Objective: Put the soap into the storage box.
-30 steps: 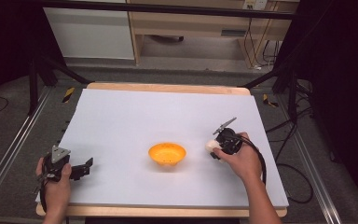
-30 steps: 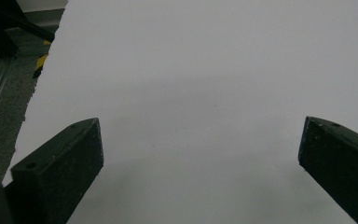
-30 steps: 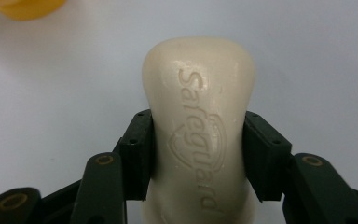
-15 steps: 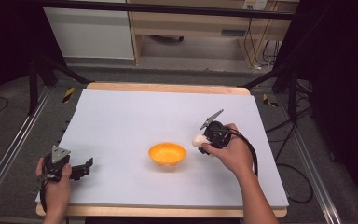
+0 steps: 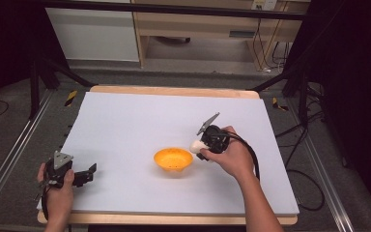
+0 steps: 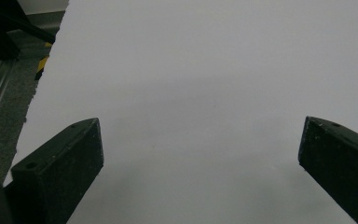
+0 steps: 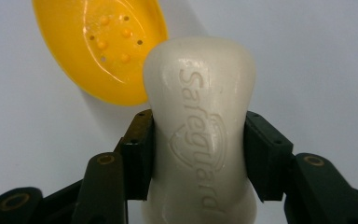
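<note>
I am gripping a white Safeguard soap bar [image 7: 199, 126] firmly in my right gripper [image 5: 204, 145], just beside the yellow soap dish [image 5: 173, 161]. My left gripper [image 5: 88, 175] is resting open on the white table [image 5: 135, 121].

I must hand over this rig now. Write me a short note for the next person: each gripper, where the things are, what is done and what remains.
Right gripper: shut on the white soap bar, held above the table just right of the orange soap dish.
Left gripper: open, holding nothing, at the near left corner of the white table.
Done: soap is picked up and brought close to the dish.
Left: probably carry the soap over the dish, lower it in, open the jaws. The dish has nothing in it yet.
</note>
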